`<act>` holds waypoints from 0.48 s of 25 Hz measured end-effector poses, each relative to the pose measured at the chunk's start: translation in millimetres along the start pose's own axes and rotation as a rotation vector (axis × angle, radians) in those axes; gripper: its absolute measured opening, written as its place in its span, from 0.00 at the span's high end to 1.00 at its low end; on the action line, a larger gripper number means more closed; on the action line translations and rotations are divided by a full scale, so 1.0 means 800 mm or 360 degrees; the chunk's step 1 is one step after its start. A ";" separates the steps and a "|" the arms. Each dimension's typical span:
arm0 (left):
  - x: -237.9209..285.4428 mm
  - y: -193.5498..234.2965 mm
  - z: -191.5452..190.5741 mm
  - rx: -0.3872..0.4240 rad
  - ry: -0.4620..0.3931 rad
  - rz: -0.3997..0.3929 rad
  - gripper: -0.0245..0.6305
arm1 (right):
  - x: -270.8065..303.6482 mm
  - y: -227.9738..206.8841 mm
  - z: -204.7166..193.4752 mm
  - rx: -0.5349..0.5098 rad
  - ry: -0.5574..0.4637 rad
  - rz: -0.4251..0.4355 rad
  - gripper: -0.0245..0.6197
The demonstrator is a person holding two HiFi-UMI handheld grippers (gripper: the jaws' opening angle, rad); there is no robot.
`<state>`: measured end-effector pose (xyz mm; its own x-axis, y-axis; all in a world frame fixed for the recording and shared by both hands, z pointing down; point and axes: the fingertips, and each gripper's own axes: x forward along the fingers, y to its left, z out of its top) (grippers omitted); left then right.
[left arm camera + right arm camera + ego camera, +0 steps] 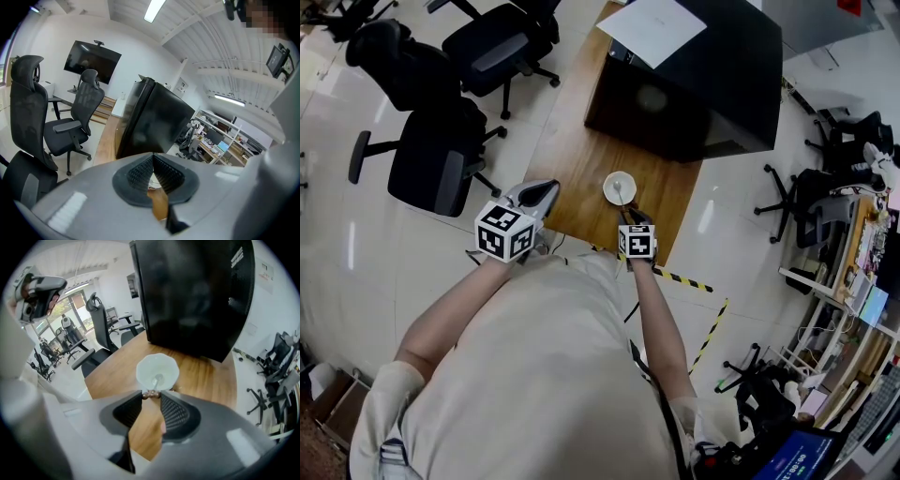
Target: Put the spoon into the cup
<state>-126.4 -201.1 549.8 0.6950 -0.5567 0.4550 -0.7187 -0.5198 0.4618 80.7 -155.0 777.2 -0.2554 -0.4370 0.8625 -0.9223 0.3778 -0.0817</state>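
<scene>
A white cup (619, 187) stands on the wooden table (581, 159) near its front edge. A spoon (623, 197) rests in the cup with its bowl (157, 379) inside. Its brown handle end (151, 393) leans out toward me. My right gripper (151, 395) points steeply down just before the cup (157, 371), its tips closed on that handle end; in the head view the right gripper (636, 218) sits right below the cup. My left gripper (540, 193) hovers over the table's left front corner. Its tips (153, 158) meet with nothing between them.
A large black cabinet (694, 75) with a white sheet (652, 28) on top fills the far half of the table. Black office chairs (441, 159) stand on the pale floor to the left. Yellow-black tape (689, 279) marks the floor by the table's near right corner.
</scene>
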 end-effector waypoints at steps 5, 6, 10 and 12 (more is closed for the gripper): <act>-0.005 0.003 0.000 -0.0013 -0.0017 0.0009 0.96 | 0.005 -0.003 0.003 0.0011 0.0012 -0.0002 0.77; -0.006 0.004 0.001 -0.0017 -0.0022 0.0010 0.96 | 0.006 -0.004 0.003 0.0016 0.0018 -0.0004 0.77; -0.010 0.009 0.004 -0.0028 -0.0046 0.0015 0.96 | 0.012 -0.005 0.006 0.0028 0.0035 0.0003 0.76; -0.012 0.011 0.006 -0.0030 -0.0061 0.0016 0.96 | 0.013 -0.006 0.006 0.0041 0.0042 0.0009 0.76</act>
<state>-139.6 -203.5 545.6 0.6862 -0.5866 0.4303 -0.7249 -0.5020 0.4717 80.9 -164.9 783.9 -0.2529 -0.4130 0.8749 -0.9282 0.3587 -0.0990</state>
